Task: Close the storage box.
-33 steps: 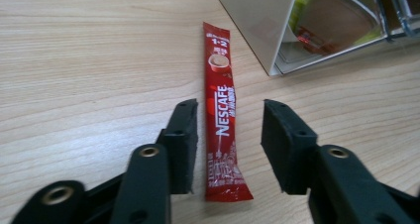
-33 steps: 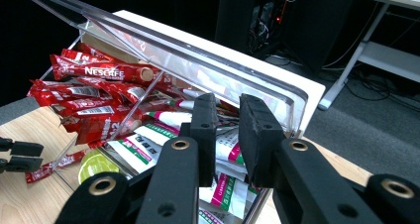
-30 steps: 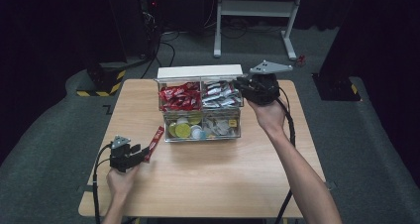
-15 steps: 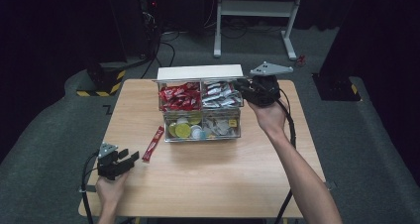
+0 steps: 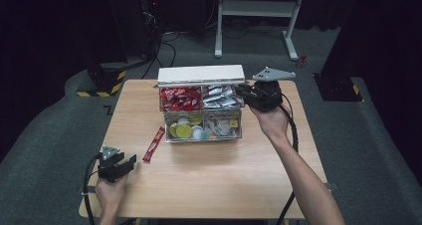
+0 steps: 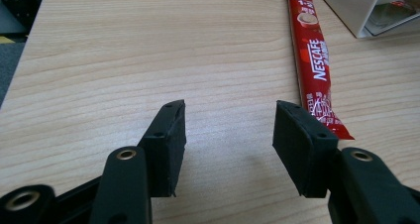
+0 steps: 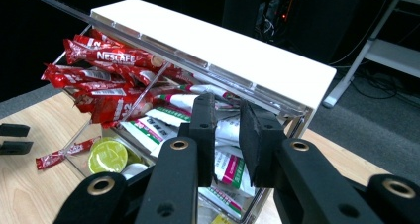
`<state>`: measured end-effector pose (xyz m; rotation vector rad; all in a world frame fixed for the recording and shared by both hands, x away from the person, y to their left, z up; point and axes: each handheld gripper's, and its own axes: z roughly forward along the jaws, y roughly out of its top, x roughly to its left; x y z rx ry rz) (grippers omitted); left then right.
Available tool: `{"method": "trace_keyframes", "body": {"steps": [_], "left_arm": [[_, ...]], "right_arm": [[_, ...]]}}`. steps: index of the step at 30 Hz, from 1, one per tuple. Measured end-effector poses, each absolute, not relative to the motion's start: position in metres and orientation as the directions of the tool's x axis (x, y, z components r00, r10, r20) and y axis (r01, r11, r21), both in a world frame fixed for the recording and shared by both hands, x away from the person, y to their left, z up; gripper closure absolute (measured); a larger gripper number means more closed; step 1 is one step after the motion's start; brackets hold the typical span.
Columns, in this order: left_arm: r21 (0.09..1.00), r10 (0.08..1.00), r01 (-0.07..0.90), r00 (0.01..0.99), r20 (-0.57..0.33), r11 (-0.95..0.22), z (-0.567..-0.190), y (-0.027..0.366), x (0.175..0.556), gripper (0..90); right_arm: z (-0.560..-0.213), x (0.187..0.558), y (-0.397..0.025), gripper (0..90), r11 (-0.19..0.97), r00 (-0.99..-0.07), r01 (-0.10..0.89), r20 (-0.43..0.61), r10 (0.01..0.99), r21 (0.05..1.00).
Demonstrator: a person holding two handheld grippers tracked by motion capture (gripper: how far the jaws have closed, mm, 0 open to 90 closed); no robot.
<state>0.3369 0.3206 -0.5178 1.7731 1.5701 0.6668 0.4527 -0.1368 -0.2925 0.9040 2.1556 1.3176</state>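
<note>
A clear four-compartment organiser point(image 5: 201, 113), white lid point(image 5: 201, 74) raised, sits at the table's point(image 5: 209, 185) 12 o'clock. Red Nescafé sticks point(image 5: 180, 98) fill the compartment at its 10 o'clock, white sachets point(image 5: 222, 96) the 2 o'clock one, round pods point(image 5: 183, 130) the 7 o'clock one, small packets point(image 5: 222, 127) the 5 o'clock one. The right gripper point(image 5: 245, 92), jaws slightly parted around a white sachet, reaches in from 3 o'clock. The left gripper point(image 5: 126, 163), released and empty, hovers at 7 o'clock; a lone red stick point(image 5: 154, 144) lies just beside it on the table.
</note>
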Motion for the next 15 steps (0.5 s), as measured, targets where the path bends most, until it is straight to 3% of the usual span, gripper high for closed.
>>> {"method": "trace_keyframes", "body": {"steps": [15], "left_arm": [[0.759,0.989,0.647,0.145,-0.039,-0.066,-0.527,0.317,0.344,44.6]], "right_arm": [[-0.307,0.448,-0.146,76.2,0.321,-0.677,0.32,-0.022,0.736,0.892]]}}
